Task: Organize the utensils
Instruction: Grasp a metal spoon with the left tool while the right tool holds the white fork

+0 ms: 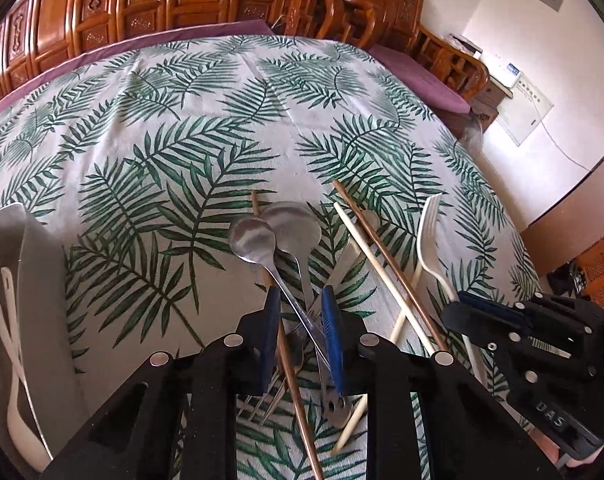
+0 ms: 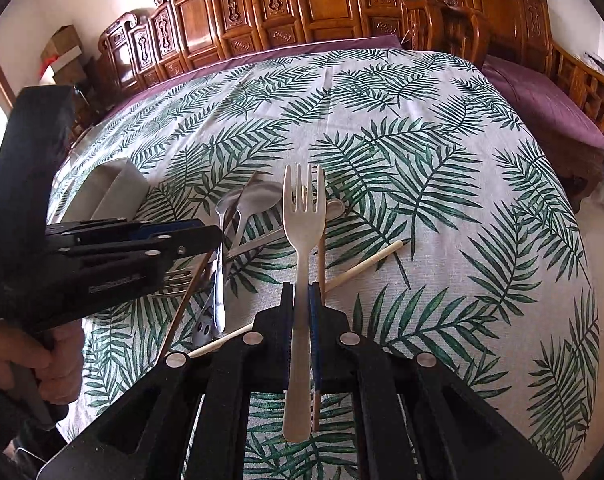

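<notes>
Right gripper (image 2: pixel 301 300): jaws pressed together on the handle of a flat cream plastic fork (image 2: pixel 303 216). Fork runs straight out along the fingers, tines up and away from the camera, lifted off the cloth. In the left wrist view the same fork (image 1: pixel 429 236) shows to the right, pinched by the right gripper (image 1: pixel 467 312).

Left gripper (image 1: pixel 300 304): blue pads (image 1: pixel 330 320) narrowed but not touching; I can't tell whether they press on anything. Between them run the handle of a shiny steel spoon (image 1: pixel 252 238) and a thin brown wooden chopstick (image 1: pixel 290 376). Spoon bowl sits just ahead of the fingertips, overlapping a second, larger steel spoon bowl (image 1: pixel 298 220). Under the fingers, toward the camera: a steel fork (image 1: pixel 274 396), tines pointing at the camera, and a steel handle end with holes (image 1: pixel 335 406).

Just right of the left gripper: a pale wooden chopstick (image 1: pixel 373 256) and a reddish-brown chopstick (image 1: pixel 385 244), side by side, angled away; another pale stick crosses under them.

Well left of the left gripper: a grey open-top organiser tray (image 1: pixel 26 264) with white plastic utensils (image 1: pixel 12 344) lying crossed inside. Right wrist view shows that tray (image 2: pixel 102 188) beyond the left gripper (image 2: pixel 206 236), with a hand (image 2: pixel 58 364) on its grip.

All of it sits on a white tablecloth with green palm leaves (image 1: pixel 190 128). Carved wooden furniture (image 2: pixel 302 0) behind the table.
</notes>
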Motion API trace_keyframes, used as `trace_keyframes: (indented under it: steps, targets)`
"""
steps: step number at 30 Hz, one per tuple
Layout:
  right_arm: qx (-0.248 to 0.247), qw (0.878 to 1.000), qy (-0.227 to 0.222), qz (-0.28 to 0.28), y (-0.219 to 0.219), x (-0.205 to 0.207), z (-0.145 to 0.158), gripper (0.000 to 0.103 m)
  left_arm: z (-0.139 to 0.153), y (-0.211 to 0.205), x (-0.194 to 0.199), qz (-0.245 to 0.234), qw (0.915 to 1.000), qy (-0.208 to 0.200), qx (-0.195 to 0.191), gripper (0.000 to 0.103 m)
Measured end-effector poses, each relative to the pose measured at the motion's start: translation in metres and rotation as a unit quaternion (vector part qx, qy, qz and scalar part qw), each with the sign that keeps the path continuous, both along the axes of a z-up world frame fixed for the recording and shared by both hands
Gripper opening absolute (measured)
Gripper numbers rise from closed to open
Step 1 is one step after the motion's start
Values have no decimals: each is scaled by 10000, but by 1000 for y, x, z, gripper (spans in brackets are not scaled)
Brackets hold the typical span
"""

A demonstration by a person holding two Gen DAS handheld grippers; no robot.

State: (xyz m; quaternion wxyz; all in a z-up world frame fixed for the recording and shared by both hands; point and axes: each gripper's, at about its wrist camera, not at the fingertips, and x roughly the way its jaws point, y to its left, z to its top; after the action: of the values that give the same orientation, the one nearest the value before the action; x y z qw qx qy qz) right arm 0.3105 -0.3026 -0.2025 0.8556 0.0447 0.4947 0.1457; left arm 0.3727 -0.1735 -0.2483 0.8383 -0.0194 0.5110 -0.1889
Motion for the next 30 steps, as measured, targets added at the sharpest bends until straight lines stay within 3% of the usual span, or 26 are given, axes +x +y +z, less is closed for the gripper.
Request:
trace_keyframes:
  steps: [5,21,30]
  targets:
    - [32,10000,-23,29,1,-1,0,9,-9,-2,6,12,9998,182,57,13]
    - [83,10000,-1,30,3,-9,1,9,-14,-3,24,206,9993,317,68,16]
    - [84,9999,-41,72,8,-15,7,9,-13,3,18,290,9990,317,138,12]
